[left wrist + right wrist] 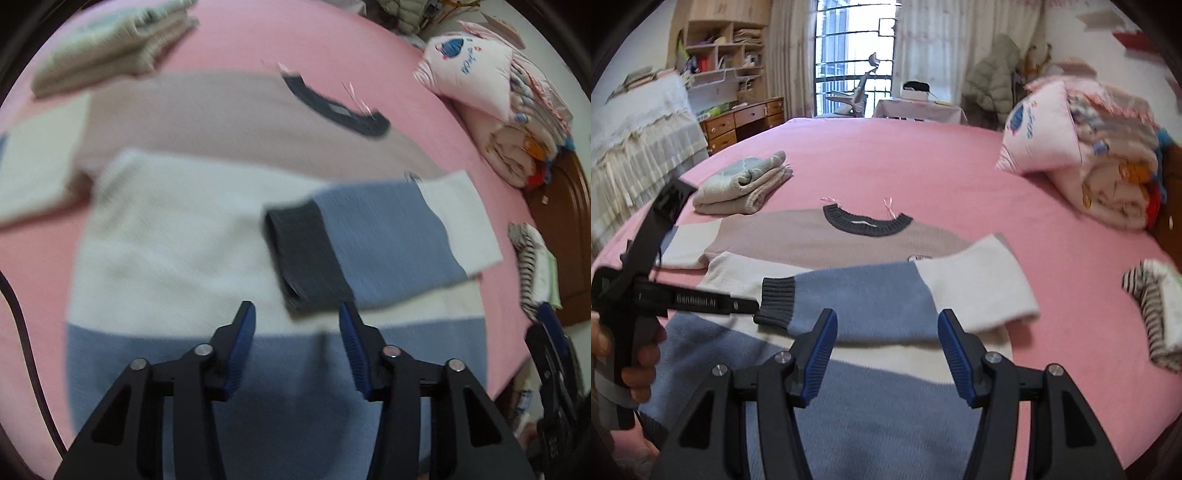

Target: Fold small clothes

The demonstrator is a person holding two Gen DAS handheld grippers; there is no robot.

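Knit in bands of taupe, cream and blue, the sweater (820, 240) lies flat on the pink bed (923, 162), just ahead of both claws. One sleeve (886, 295) is already folded across its chest. Left claw (297, 314) and right claw (886, 325) both gape wide, holding nothing. Best next: pinch the other sleeve (40, 162) near its end and lay it over squarely.

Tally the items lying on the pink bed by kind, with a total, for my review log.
Sweater laid flat, one sleeve folded across it: 1
Folded beige garment: 1
Striped clothes pile: 1
Pillow: 1
Folded quilt: 1
Total: 5
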